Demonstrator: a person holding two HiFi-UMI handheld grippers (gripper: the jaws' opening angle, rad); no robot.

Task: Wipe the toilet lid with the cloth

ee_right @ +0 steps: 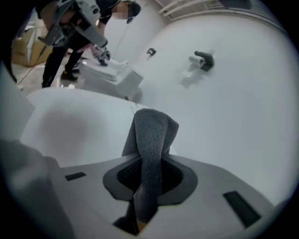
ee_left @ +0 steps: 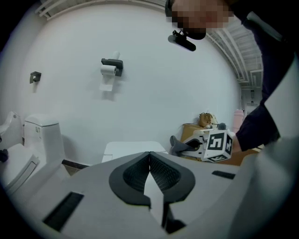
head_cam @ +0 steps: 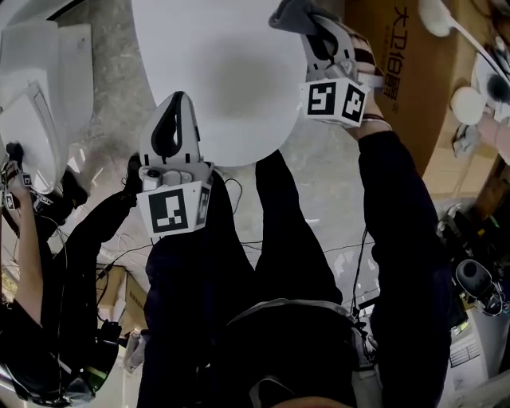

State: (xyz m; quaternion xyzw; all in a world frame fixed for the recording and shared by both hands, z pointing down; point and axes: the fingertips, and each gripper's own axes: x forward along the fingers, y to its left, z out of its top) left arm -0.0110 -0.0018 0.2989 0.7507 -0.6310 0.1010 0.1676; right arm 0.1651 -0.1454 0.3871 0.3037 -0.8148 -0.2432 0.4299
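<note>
The white toilet lid (head_cam: 219, 76) fills the upper middle of the head view. My right gripper (head_cam: 299, 17) hangs over the lid's right edge, shut on a grey cloth (ee_right: 150, 140) that sticks up from between its jaws; the lid (ee_right: 74, 128) lies below and left of the cloth. In the head view the cloth (head_cam: 288, 11) shows as a grey tuft at the gripper's tip. My left gripper (head_cam: 174, 119) is at the lid's near left edge, shut with nothing in it. From the left gripper view the right gripper (ee_left: 205, 144) and its cloth (ee_left: 180, 147) appear beyond the lid (ee_left: 133, 149).
A second white toilet (head_cam: 40, 96) stands at the left, where another person (head_cam: 24, 263) works with a gripper. A cardboard box (head_cam: 418, 72) sits to the right. A toilet-roll holder (ee_left: 111, 67) hangs on the white wall. Cables cross the floor (head_cam: 311, 239).
</note>
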